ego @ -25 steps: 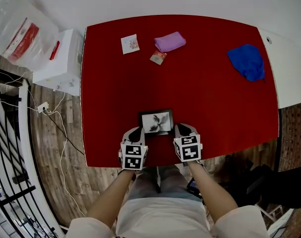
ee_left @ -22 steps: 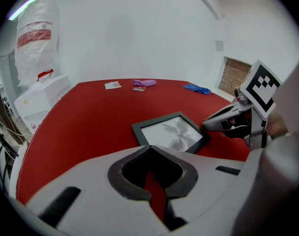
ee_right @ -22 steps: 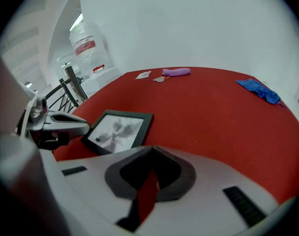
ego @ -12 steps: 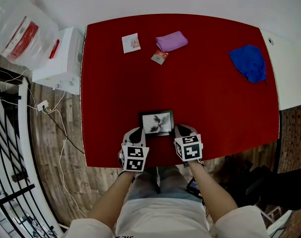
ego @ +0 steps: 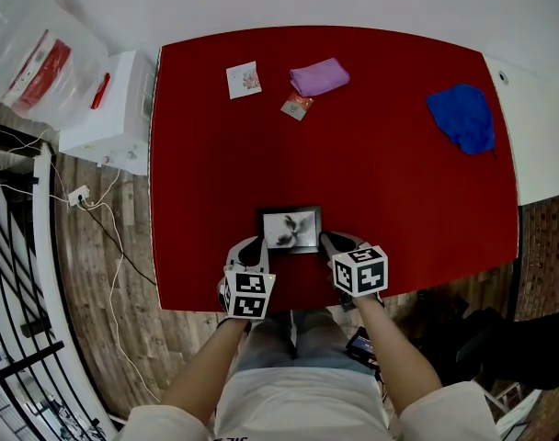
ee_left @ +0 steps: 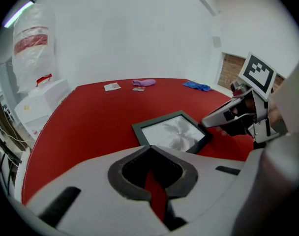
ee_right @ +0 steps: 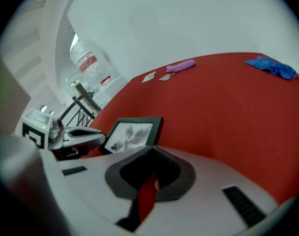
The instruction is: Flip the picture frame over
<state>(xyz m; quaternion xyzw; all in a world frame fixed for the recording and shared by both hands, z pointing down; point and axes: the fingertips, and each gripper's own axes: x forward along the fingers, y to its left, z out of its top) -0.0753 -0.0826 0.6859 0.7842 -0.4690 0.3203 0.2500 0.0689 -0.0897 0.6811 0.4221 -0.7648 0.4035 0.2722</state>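
A black picture frame [ego: 290, 229] lies flat, picture side up, near the front edge of the red table [ego: 399, 200]. My left gripper [ego: 251, 249] sits just off the frame's near left corner, jaws closed together with nothing in them. At the near right corner my right gripper [ego: 327, 243] points in towards the frame, also shut and empty. From the left gripper view the frame [ee_left: 171, 133] lies ahead of my left gripper [ee_left: 150, 150], with the right gripper [ee_left: 219, 119] at its right corner. The right gripper view shows the frame [ee_right: 132, 133] with the left gripper [ee_right: 93, 135] beside it.
At the far side lie a purple cloth [ego: 317, 76], a small packet [ego: 294, 107] and a printed card [ego: 242, 80]. A blue cloth [ego: 461, 115] rests at the far right. A white box [ego: 109, 108] and a plastic bag [ego: 40, 53] stand left of the table.
My right gripper has swung, its marker cube shifting right and down while its tip turns in towards the frame's near right corner. The left gripper and the frame have barely moved.
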